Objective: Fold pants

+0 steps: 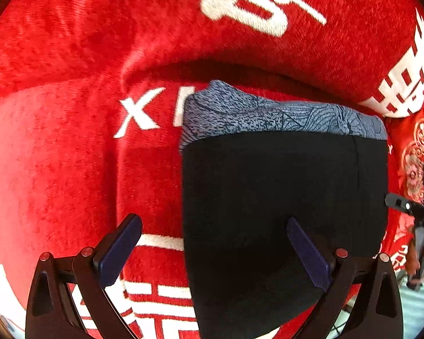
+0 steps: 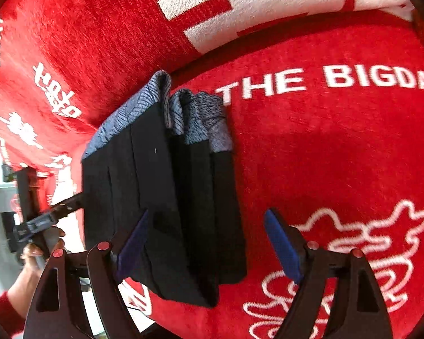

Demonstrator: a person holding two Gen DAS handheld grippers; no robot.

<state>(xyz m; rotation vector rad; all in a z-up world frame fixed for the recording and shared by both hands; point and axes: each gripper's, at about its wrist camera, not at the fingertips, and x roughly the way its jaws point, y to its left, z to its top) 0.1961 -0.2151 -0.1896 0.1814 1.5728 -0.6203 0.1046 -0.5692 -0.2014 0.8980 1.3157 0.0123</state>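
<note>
Left gripper near, jaws wide apart, holding nothing; right pad over black pants, contact unclear. Right gripper likewise spread wide, empty, left pad over pants near edge. Pants lie folded in compact stack on red blanket with white lettering; blue patterned waistband at far end. Beyond, blanket rises in fold.
</note>
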